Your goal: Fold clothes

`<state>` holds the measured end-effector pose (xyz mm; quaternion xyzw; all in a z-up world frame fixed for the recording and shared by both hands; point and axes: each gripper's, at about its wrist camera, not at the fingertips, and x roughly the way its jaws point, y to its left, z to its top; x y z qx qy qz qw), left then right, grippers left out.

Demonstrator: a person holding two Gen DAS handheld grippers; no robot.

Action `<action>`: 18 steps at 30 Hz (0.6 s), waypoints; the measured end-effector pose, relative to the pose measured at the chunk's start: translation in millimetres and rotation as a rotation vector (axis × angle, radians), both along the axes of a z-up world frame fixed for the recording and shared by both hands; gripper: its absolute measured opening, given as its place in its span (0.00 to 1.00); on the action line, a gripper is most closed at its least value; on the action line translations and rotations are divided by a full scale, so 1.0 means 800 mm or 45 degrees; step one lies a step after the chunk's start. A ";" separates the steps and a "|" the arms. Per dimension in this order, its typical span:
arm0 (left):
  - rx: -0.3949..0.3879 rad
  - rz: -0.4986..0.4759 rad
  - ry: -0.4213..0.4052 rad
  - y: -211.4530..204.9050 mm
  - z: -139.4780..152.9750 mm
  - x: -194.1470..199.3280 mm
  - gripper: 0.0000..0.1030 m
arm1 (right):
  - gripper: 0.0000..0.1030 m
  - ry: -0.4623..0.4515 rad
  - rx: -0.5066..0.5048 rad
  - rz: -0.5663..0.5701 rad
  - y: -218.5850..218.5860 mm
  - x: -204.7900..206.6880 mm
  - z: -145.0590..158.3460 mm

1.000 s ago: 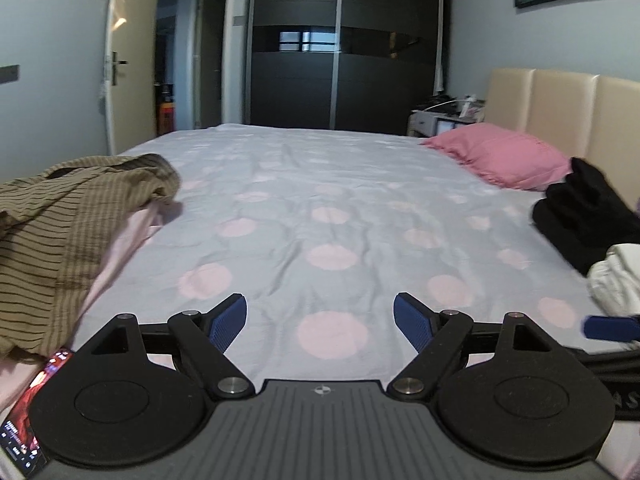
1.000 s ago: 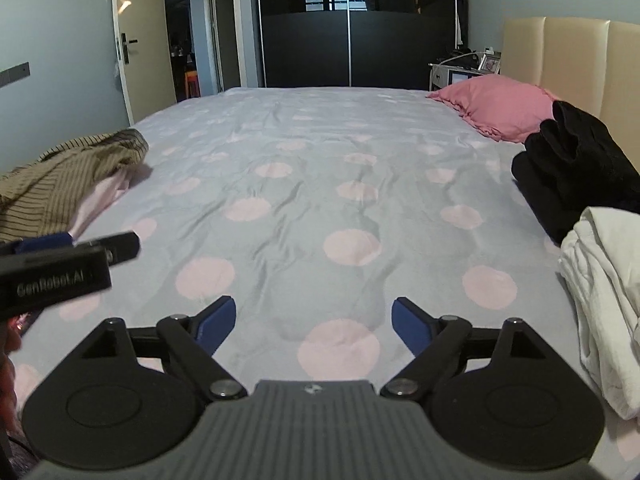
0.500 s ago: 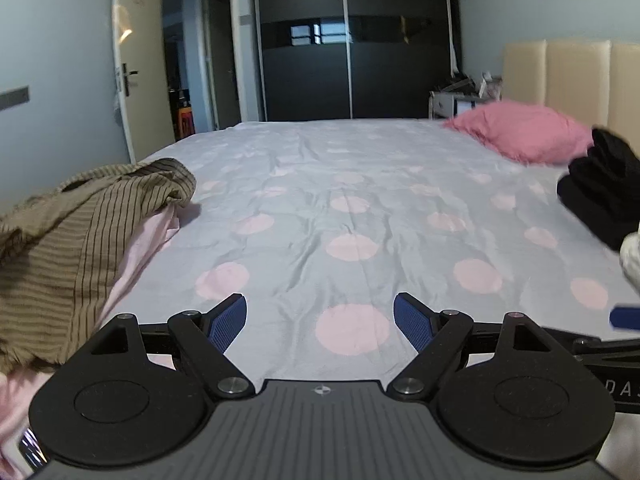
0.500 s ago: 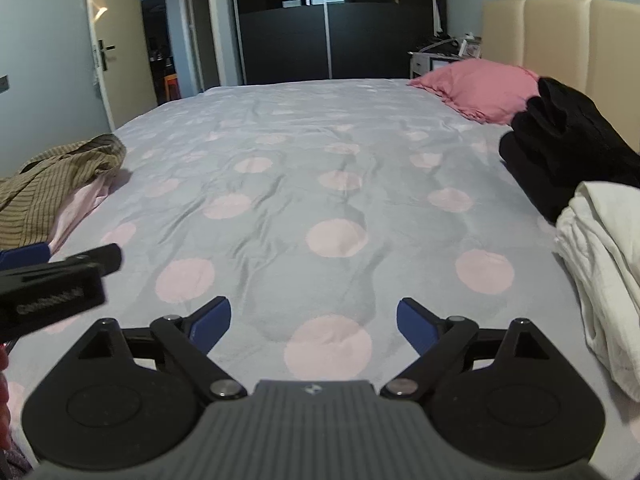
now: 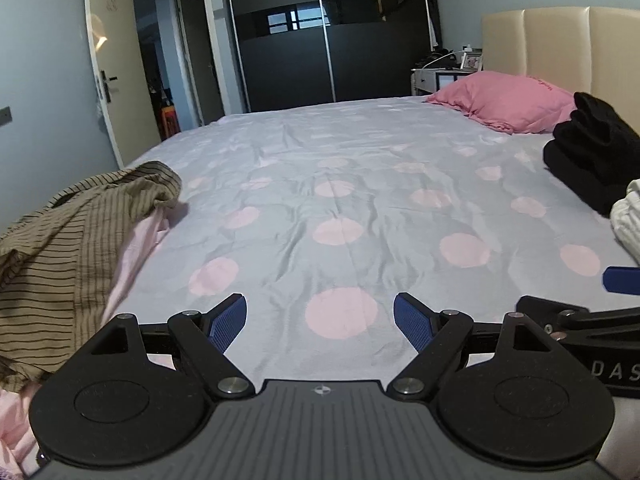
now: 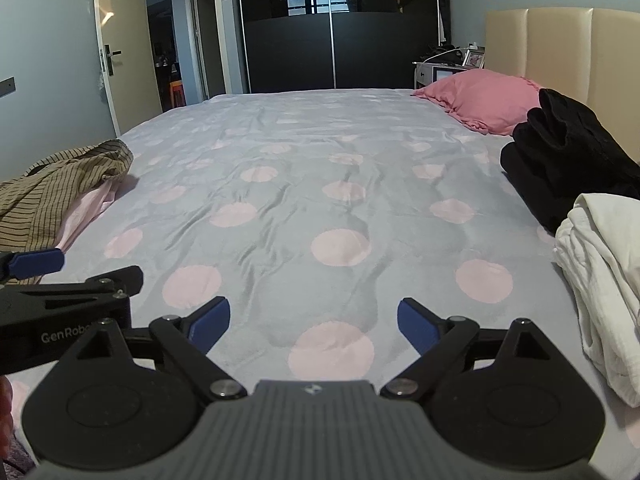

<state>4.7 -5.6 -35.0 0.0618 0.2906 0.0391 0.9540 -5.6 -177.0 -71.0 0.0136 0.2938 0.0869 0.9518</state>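
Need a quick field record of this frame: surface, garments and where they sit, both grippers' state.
surface: bed with grey sheet, pink dots
left side: striped olive garment crumpled over a pale pink garment
right side: black garment in a pile, white garment next to it, nearer the camera
head end: pink pillow against the headboard
left gripper: open, nothing between the pads
right gripper: open, nothing between the pads
middle of bed: no garment laid out yet

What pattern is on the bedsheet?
Pink polka dots on pale grey bedsheet, clearest in the right wrist view.
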 end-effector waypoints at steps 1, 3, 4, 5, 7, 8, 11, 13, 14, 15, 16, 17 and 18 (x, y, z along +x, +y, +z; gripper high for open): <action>0.000 0.001 -0.002 0.000 0.001 0.001 0.79 | 0.90 -0.001 0.005 0.003 0.000 0.000 0.000; -0.001 0.004 -0.004 0.000 0.001 0.001 0.78 | 0.90 -0.003 0.011 0.013 0.001 -0.001 0.001; -0.002 0.011 -0.002 0.000 0.001 0.001 0.78 | 0.90 -0.005 0.010 0.014 0.001 -0.002 0.001; -0.006 0.016 0.001 0.001 0.002 0.002 0.78 | 0.90 -0.008 0.009 0.016 0.002 -0.002 0.002; -0.015 0.019 0.003 0.002 0.002 0.002 0.78 | 0.90 -0.011 0.010 0.018 0.003 -0.002 0.002; -0.019 0.020 0.005 0.003 0.003 0.003 0.78 | 0.90 -0.013 0.011 0.017 0.003 -0.003 0.002; -0.033 0.021 0.010 0.004 0.004 0.003 0.79 | 0.90 -0.018 0.011 0.013 0.003 -0.003 0.003; -0.048 0.025 0.016 0.006 0.004 0.004 0.78 | 0.90 -0.020 0.012 0.011 0.003 -0.003 0.003; -0.055 0.027 0.018 0.007 0.004 0.004 0.78 | 0.90 -0.022 0.014 0.010 0.003 -0.003 0.003; -0.058 0.029 0.019 0.007 0.005 0.004 0.78 | 0.90 -0.023 0.015 0.010 0.003 -0.003 0.003; -0.060 0.030 0.020 0.007 0.005 0.004 0.78 | 0.90 -0.024 0.015 0.009 0.003 -0.003 0.003; -0.059 0.030 0.019 0.008 0.005 0.004 0.78 | 0.90 -0.025 0.014 0.009 0.003 -0.003 0.003; -0.058 0.030 0.018 0.008 0.005 0.004 0.79 | 0.90 -0.026 0.013 0.009 0.004 -0.003 0.004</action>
